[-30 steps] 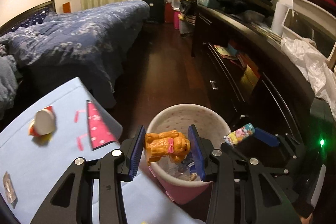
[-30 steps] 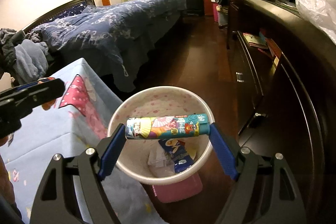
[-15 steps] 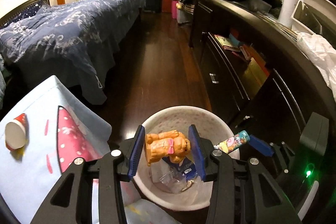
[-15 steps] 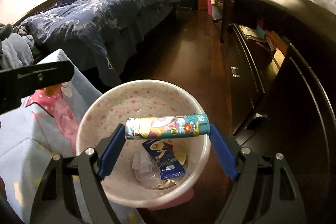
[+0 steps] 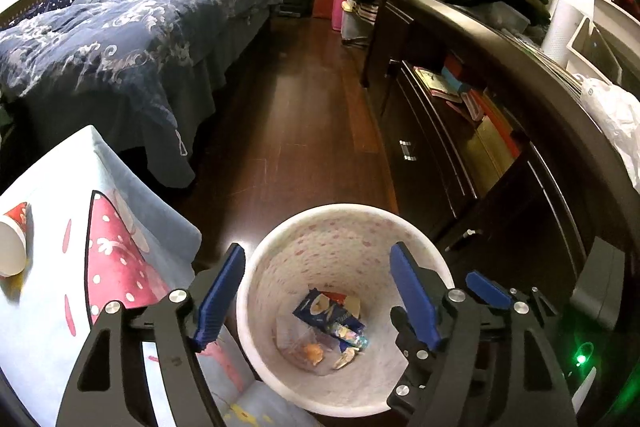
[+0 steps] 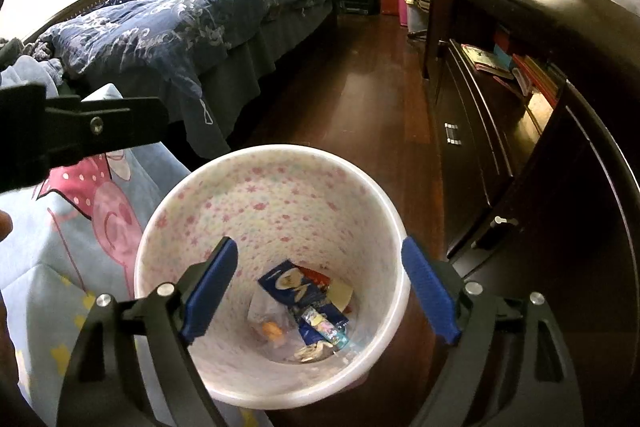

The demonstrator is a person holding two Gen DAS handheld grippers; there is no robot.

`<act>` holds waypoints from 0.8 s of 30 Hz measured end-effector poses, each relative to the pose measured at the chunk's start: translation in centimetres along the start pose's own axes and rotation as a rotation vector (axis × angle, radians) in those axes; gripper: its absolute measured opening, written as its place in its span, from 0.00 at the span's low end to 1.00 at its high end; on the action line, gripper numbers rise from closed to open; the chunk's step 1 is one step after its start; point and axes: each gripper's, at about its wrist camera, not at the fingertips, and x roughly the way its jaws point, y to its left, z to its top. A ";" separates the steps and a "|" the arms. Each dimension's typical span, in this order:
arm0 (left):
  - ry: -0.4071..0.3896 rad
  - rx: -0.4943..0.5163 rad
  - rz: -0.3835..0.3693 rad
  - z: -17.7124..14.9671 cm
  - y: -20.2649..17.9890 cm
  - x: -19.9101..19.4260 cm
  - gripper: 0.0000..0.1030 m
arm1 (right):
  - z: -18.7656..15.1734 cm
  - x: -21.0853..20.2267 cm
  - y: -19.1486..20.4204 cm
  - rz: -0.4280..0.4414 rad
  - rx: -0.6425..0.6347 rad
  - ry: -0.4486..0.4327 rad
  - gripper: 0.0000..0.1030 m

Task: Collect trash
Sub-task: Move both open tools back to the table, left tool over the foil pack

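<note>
Both grippers hang over the bin (image 5: 420,239), pointing down into it. Left gripper (image 5: 316,291): jaws have just been opening, now spread wide, nothing between them. Right gripper (image 6: 320,291): jaws also just opened further, wide apart, empty.

Trash is in the bin bottom: orange toy (image 6: 272,330) lies left of centre among clear plastic, tube (image 6: 325,327) lies just beside it toward the right, on top of a blue wrapper (image 6: 286,281). Same pile shows in the left view, toy (image 5: 313,351) and tube (image 5: 349,334) close together on the bin floor.

Progress, judged: this drop is done, both pieces landed inside, none on the rim.

Left to do: a paper cup (image 5: 12,247) lies on its side on the blue cloth (image 5: 48,327), at the cloth's far left edge in the left view, well apart from the bin. Looks like the next pick, probably left gripper since it is on that side. Other trash beyond the cloth cannot be told from these views.

Bin stands on the floor just beside the cloth's near corner, next to the dark dresser (image 6: 560,187).
</note>
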 end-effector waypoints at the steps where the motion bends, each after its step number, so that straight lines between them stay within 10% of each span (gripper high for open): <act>1: 0.001 0.000 0.001 -0.1 0.1 -0.1 0.73 | 0.0 -0.2 0.0 0.000 0.003 -0.001 0.83; 7: -0.042 -0.063 0.007 -1.4 2.9 -3.7 0.73 | 0.7 -3.3 1.3 0.034 -0.012 -0.042 0.85; 24: -0.159 -0.349 0.450 -11.2 20.0 -18.0 0.90 | 1.4 -11.4 16.4 0.291 -0.291 -0.098 0.91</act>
